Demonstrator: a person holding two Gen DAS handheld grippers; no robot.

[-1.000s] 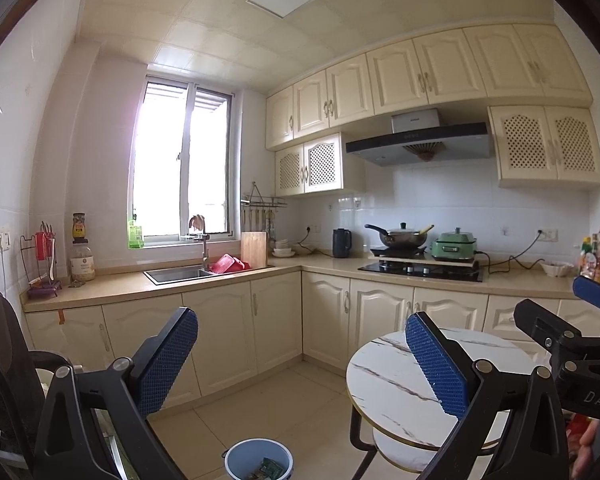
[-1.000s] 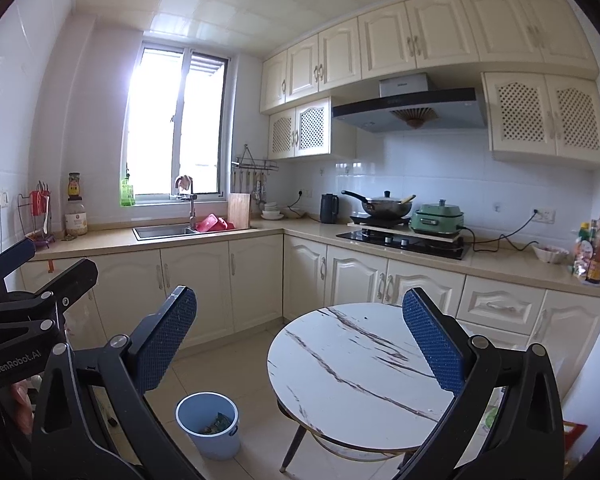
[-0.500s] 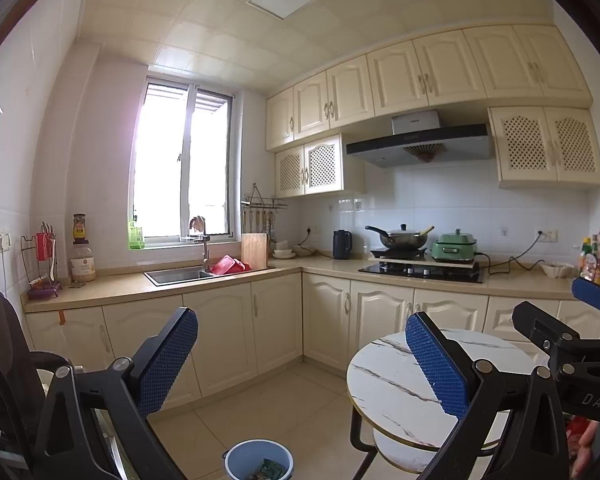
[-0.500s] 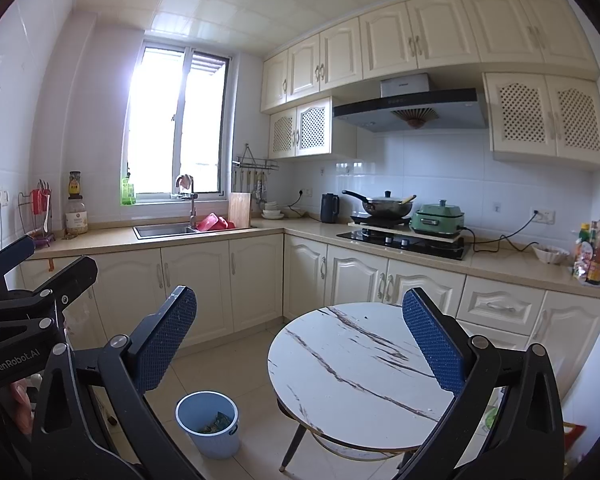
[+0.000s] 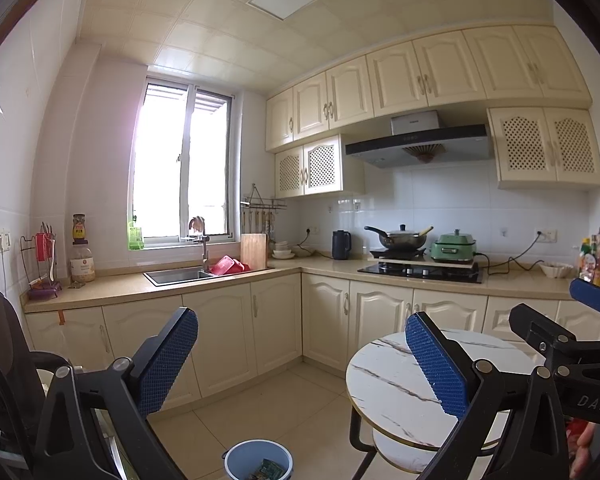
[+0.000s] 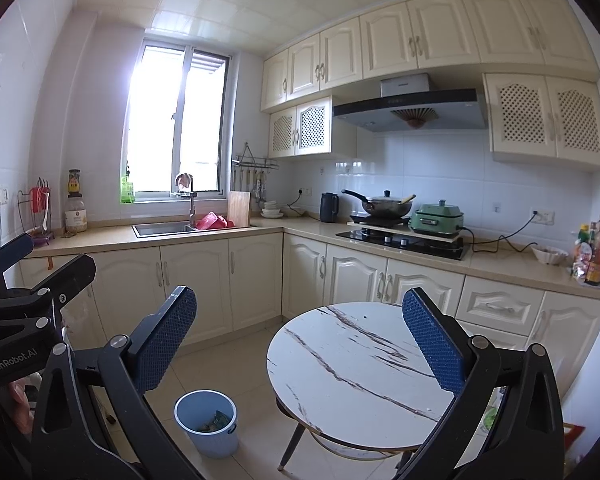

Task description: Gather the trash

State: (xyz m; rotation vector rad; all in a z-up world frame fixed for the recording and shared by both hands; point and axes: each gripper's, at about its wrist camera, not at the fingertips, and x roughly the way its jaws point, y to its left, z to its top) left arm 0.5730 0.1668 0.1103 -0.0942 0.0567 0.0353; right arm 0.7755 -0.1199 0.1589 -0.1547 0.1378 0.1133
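Nothing has moved — left tongs [image 5: 300, 364] and right tongs [image 6: 300, 344] hang level, spread wide, empty, above the bin [image 6: 206, 420].

Left gripper [image 5: 300, 360]: held level, pointing forward, jaws spread wide, nothing between the blue pads [image 5: 168, 360]. Black linkage arms angle up from the lower corners of its own view.

Right gripper [image 6: 300, 344]: same attitude, jaws wide apart, blue pads [image 6: 434, 344] bare, gripping nothing.

The two are held side by side at about the same height; each shows at the edge of the other's view, not touching. A bit of the person's hand [image 5: 584, 454] shows under the right gripper's body, fingers curled around the grip; details are unclear.
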